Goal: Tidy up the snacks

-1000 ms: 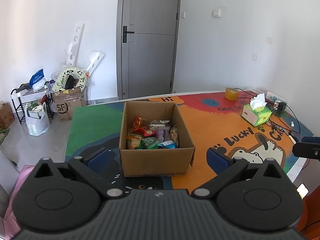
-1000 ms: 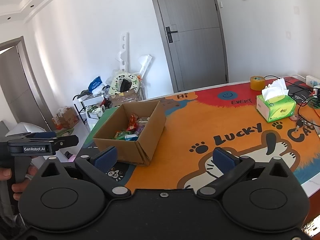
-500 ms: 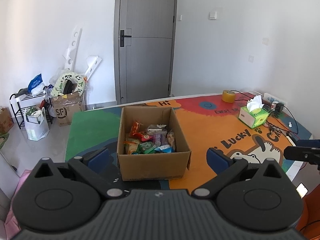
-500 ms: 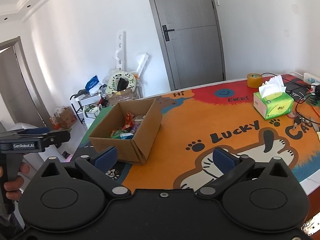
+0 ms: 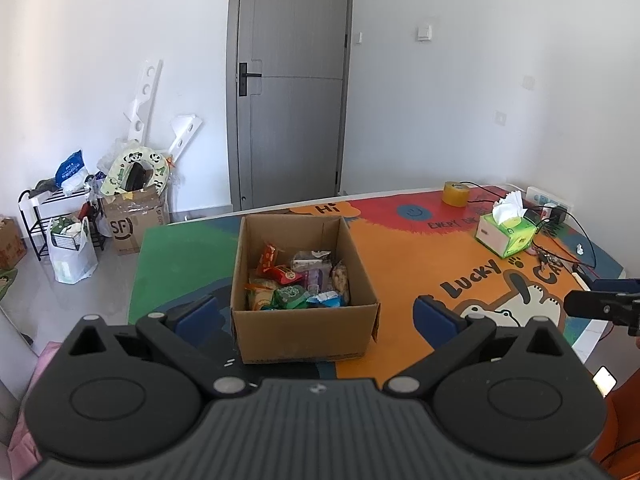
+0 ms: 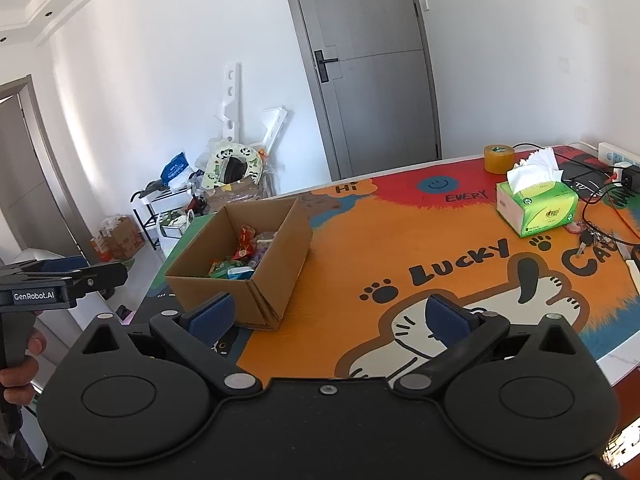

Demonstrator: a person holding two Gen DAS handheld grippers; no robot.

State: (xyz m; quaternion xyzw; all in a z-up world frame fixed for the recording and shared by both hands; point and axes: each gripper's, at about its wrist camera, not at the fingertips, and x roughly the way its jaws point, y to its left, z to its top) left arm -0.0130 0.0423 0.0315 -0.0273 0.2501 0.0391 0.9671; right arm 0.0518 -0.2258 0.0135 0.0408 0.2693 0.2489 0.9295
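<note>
An open cardboard box (image 5: 304,322) stands on the colourful table mat (image 5: 400,256), holding several snack packets (image 5: 296,280). It also shows in the right wrist view (image 6: 276,264), with the snacks (image 6: 244,256) inside. My left gripper (image 5: 316,312) is open and empty, held back from the box's near side. My right gripper (image 6: 328,316) is open and empty, above the mat to the right of the box. The left gripper's body shows at the left edge of the right wrist view (image 6: 60,284).
A green tissue box (image 6: 536,208), a tape roll (image 6: 498,158), keys (image 6: 592,238) and cables with a power strip (image 6: 616,160) lie at the table's right side. A grey door (image 5: 292,92) and floor clutter with an SF carton (image 5: 128,220) are behind.
Both grippers have drawn back and up from the table, so the box looks farther away. Both stay open and empty.
</note>
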